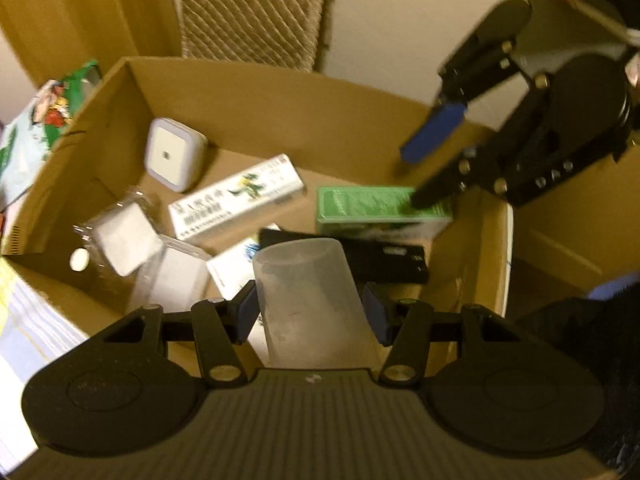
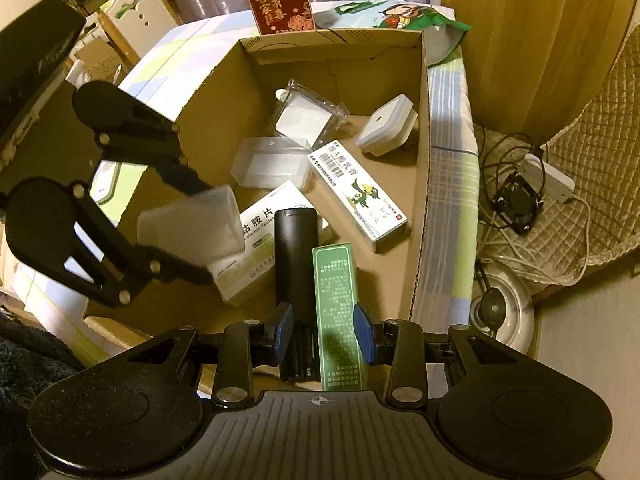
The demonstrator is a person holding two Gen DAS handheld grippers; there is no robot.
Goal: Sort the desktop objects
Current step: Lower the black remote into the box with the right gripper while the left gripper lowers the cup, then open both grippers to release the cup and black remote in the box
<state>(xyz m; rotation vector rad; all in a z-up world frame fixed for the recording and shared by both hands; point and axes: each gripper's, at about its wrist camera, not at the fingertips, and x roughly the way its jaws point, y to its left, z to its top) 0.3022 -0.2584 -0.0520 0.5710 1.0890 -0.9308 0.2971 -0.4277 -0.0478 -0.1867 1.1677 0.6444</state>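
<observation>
A: Cup (image 1: 310, 300) of frosted plastic sits clamped between the left gripper (image 1: 311, 312) pads, hanging over the cardboard box (image 1: 256, 92)

B: And the right gripper (image 2: 325, 336)?

A: Its blue pads appear to pinch a green carton (image 2: 340, 312) and a black case (image 2: 296, 256) side by side, above the box's near edge

Frosted plastic cup (image 1: 308, 300) tilted over cardboard box (image 1: 280, 92); green carton (image 2: 340, 312) + black tube (image 2: 296, 256) lengthwise above box floor.

Both wrist cams look steeply down, close, sharing the cardboard box (image 1: 256, 92) (image 2: 416, 184) interior.
</observation>
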